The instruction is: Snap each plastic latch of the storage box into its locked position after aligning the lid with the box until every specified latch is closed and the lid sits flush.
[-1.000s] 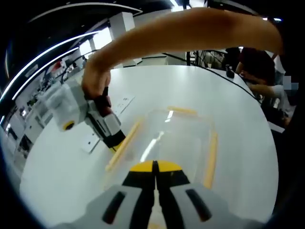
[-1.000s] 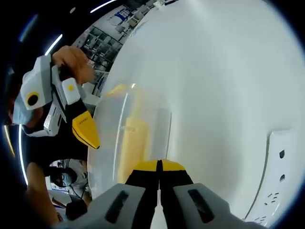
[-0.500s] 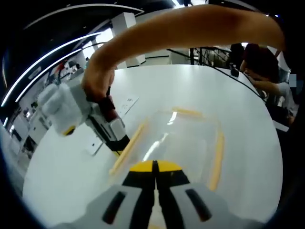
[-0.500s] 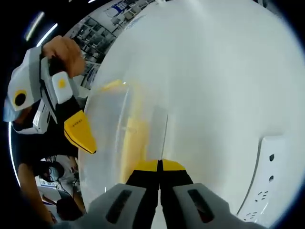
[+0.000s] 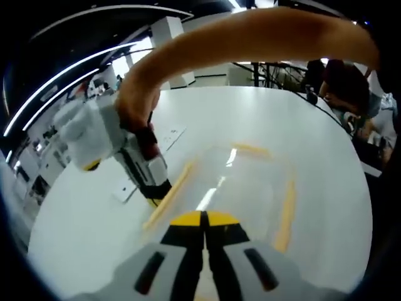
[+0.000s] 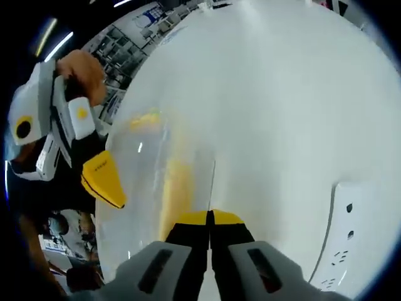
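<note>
A clear plastic storage box (image 5: 241,188) with its clear lid on lies on the white table (image 5: 263,110). Yellow latches run along its left side (image 5: 170,193), far end (image 5: 252,149) and right side (image 5: 286,210). My left gripper (image 5: 203,221) is shut, its yellow tips at the box's near end. My right gripper (image 5: 158,187), held in a hand (image 5: 135,103), has its tip down at the left latch. In the right gripper view, the right gripper (image 6: 210,219) is shut over the box (image 6: 156,188) beside a yellow latch (image 6: 178,188). The left gripper (image 6: 103,182) hovers at the box's left.
A white power strip (image 6: 341,241) lies on the table right of the box, seen too as the power strip (image 5: 164,137) behind the hand. The person's forearm (image 5: 250,37) arches over the box. People sit at the far right (image 5: 341,88). Shelving (image 6: 135,37) stands beyond the table.
Both cameras have drifted slightly. The right gripper has slid a little nearer along the left latch. Both grippers stay shut, and the box has not visibly moved.
</note>
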`<state>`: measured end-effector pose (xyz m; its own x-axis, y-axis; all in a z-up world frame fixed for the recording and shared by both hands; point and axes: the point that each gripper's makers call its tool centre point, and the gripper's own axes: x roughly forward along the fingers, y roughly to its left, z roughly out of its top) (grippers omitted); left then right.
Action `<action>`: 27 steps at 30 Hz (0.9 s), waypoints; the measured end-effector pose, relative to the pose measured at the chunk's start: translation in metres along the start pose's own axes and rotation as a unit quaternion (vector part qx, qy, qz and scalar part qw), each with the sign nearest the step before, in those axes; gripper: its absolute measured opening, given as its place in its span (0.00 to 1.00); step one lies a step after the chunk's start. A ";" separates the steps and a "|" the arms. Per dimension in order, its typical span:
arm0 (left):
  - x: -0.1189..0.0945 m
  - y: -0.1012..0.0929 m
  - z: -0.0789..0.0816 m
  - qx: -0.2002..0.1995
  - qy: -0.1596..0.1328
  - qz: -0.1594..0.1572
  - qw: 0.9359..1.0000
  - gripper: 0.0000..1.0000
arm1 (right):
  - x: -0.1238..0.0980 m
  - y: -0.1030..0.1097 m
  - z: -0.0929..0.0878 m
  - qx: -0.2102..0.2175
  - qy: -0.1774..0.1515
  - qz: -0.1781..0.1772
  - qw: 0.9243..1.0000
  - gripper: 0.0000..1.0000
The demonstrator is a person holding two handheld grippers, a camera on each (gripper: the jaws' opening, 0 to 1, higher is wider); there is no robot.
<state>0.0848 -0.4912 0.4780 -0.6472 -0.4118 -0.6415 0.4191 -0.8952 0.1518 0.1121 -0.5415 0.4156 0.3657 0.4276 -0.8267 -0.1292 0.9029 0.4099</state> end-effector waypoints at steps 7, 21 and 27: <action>-0.013 -0.007 -0.009 -0.020 0.001 -0.007 1.000 0.00 | -0.007 0.001 0.014 -0.052 0.016 -0.018 0.998 0.00; -0.015 -0.007 -0.010 -0.022 -0.004 -0.005 1.000 0.00 | -0.005 0.002 0.016 -0.011 0.010 -0.018 1.000 0.00; -0.014 -0.005 -0.010 -0.021 -0.003 0.002 1.000 0.00 | -0.005 0.001 0.016 -0.016 -0.017 -0.026 0.999 0.00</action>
<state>0.0984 -0.4788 0.4788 -0.6495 -0.4167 -0.6360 0.4477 -0.8857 0.1231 0.1250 -0.5438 0.4262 0.4042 0.3790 -0.8324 -0.1389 0.9250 0.3537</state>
